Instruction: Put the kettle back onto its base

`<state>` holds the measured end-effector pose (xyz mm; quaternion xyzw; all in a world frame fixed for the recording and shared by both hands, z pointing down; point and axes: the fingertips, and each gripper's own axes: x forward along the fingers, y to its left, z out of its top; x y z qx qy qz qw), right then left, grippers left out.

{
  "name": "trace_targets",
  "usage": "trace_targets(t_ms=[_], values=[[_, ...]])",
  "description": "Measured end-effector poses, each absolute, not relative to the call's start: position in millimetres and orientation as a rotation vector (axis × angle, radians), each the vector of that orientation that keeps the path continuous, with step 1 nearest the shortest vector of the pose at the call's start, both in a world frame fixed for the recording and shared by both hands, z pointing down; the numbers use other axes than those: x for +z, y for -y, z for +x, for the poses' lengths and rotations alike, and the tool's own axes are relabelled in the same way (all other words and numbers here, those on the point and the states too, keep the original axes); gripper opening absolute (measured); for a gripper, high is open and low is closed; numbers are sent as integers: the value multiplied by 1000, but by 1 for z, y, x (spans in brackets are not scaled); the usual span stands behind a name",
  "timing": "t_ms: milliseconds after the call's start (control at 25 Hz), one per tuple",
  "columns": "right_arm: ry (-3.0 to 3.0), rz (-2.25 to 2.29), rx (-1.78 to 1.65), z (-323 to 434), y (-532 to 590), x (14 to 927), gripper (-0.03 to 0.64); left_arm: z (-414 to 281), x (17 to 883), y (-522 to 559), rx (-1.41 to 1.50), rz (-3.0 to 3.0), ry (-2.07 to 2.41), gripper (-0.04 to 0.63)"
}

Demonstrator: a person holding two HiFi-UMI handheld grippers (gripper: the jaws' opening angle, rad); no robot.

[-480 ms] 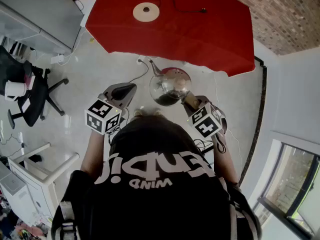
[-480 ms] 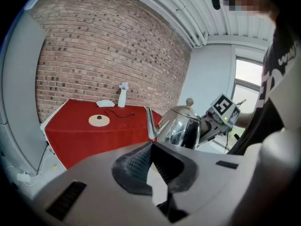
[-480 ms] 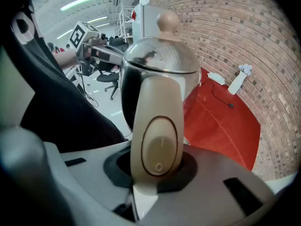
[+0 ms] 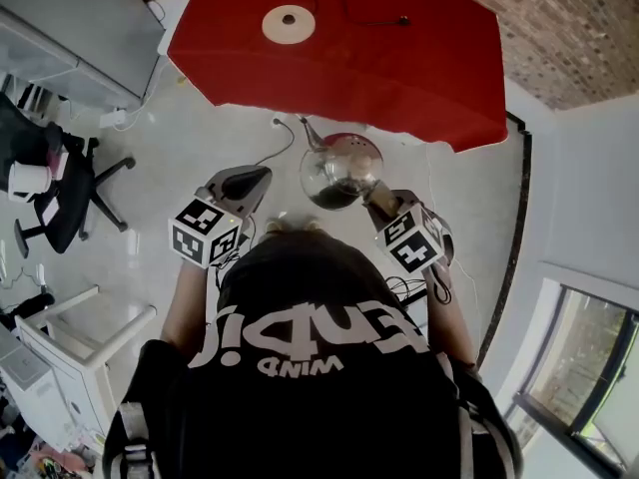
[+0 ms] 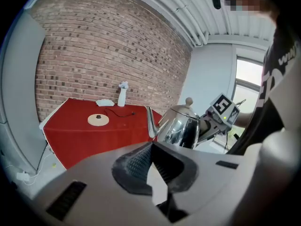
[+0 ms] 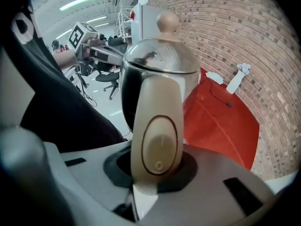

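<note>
One kettle [image 4: 339, 171] hangs over the floor [image 4: 190, 133], just short of the red table [image 4: 419, 78], its handle [image 6: 156, 126] clamped between the right gripper's [image 6: 157, 171] fingers. Its round base [image 4: 289, 23] lies on the table, well apart from it. The left gripper [image 5: 151, 168] is beside the kettle, fingers closed together on nothing.

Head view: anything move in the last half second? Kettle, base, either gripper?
No visible change. The kettle still hangs over the floor, short of the red table, its handle clamped in the right gripper's jaws. The base sits bare on the table. The left gripper stays shut and empty beside the kettle.
</note>
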<state>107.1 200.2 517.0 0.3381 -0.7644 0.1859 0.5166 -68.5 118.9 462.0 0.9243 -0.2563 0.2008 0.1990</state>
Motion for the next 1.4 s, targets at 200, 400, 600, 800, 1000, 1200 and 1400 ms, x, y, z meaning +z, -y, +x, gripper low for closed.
trace_targets(t_ms=[200, 400, 600, 800, 1000, 1200, 1400], values=[[1871, 812, 464, 108, -199, 516, 69, -67, 464, -121, 565, 2576, 722, 9], [1893, 814, 429, 114, -192, 513, 69, -63, 464, -123, 562, 2568, 733, 9], [1916, 805, 425, 125, -190, 510, 69, -52, 466, -126, 551, 2557, 754, 9], [1929, 774, 416, 138, -192, 511, 69, -41, 467, -129, 542, 2553, 793, 9], [1948, 752, 426, 146, -195, 515, 69, -41, 473, -137, 540, 2532, 839, 9], [1944, 764, 419, 152, -196, 518, 69, -42, 476, -143, 557, 2531, 843, 9], [1942, 793, 464, 157, -193, 524, 69, -39, 477, -140, 558, 2534, 827, 9]])
